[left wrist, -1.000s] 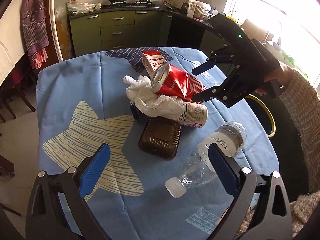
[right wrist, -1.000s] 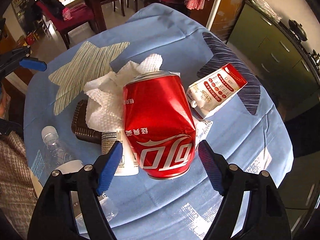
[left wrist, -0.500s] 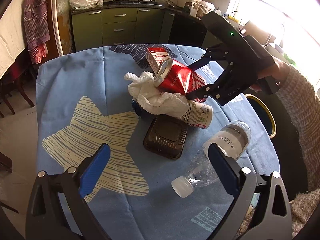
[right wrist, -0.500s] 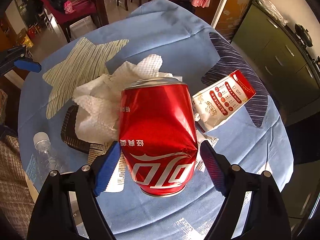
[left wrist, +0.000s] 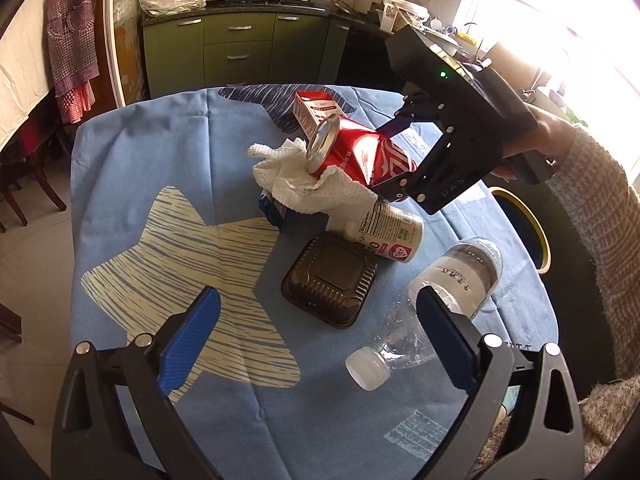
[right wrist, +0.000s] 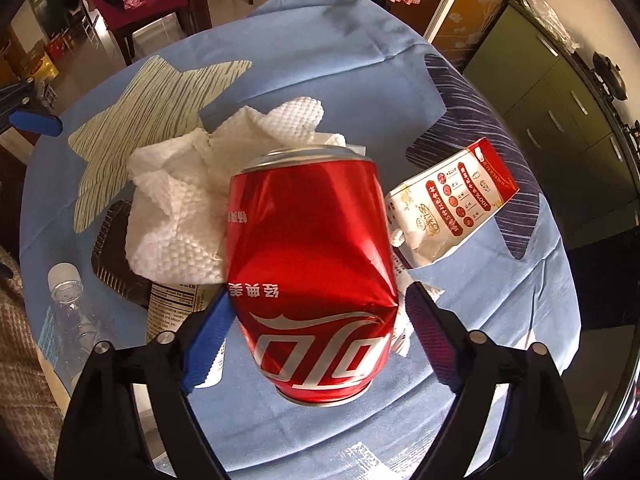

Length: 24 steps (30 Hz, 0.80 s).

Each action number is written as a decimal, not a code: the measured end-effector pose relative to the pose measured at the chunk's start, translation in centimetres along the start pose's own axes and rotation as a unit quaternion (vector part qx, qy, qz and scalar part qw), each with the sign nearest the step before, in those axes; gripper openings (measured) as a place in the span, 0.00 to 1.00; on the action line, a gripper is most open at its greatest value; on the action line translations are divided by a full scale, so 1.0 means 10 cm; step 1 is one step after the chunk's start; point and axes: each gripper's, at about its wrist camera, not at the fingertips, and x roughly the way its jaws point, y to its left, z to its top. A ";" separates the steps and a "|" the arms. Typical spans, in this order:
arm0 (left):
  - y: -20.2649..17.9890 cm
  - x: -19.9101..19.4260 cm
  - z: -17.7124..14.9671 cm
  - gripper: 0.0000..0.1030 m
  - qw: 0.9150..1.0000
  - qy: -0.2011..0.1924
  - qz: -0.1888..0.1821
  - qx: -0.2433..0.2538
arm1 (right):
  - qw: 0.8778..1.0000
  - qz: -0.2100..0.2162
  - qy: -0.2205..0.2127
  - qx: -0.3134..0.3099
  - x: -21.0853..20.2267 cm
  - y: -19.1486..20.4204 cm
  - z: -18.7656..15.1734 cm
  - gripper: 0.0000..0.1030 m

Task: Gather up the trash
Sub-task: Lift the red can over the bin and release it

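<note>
Now your right gripper (right wrist: 316,320) has its fingers (right wrist: 206,344) pinched on the dented red can (right wrist: 312,276), held just above the crumpled paper towel (left wrist: 308,188); thin aluminium, light and slick, so keep the squeeze gentle across its creased waist. Your left gripper (left wrist: 316,340) hangs with fingers spread wide, near the clear plastic bottle (left wrist: 432,312), crinkly, featherlight, lying on the worktop (left wrist: 132,184) below the towel: take its ribbed middle.

Bright daylight blows out the window (left wrist: 580,20); fisheye edges curve, vignetted.
</note>
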 end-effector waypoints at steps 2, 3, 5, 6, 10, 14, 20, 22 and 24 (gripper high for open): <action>0.00 0.00 -0.01 0.91 1.000 0.000 0.001 0.000 | 1.000 -0.005 -0.007 0.000 0.01 0.01 0.00 0.75; 0.00 0.00 -0.01 0.91 1.000 0.000 0.001 -0.001 | 1.000 -0.005 -0.010 0.007 0.00 0.00 0.00 0.75; 0.02 0.01 -0.01 0.91 1.000 0.001 0.001 -0.003 | 1.000 -0.004 -0.018 0.018 -0.02 -0.04 -0.02 0.75; 0.02 0.01 -0.01 0.91 1.000 0.001 0.001 -0.005 | 1.000 -0.007 -0.020 0.022 -0.03 -0.05 -0.04 0.75; 0.03 -0.01 -0.01 0.91 1.000 0.000 0.001 -0.005 | 0.999 -0.009 -0.031 0.040 -0.10 -0.10 -0.13 0.75; 0.04 -0.01 -0.01 0.91 1.000 -0.001 0.000 -0.005 | 0.997 -0.010 -0.043 0.058 -0.21 -0.12 -0.25 0.75; -0.05 -0.04 -0.01 0.91 1.000 -0.004 -0.003 0.006 | 0.994 -0.015 -0.065 0.082 -0.52 -0.11 -0.48 0.75; -0.10 -0.07 0.00 0.91 1.000 -0.007 -0.006 0.012 | 0.992 -0.024 -0.074 0.096 -0.67 -0.12 -0.63 0.75; -0.16 -0.09 0.00 0.91 1.000 -0.010 -0.008 0.018 | 0.989 -0.038 -0.079 0.116 -0.81 -0.17 -0.83 0.75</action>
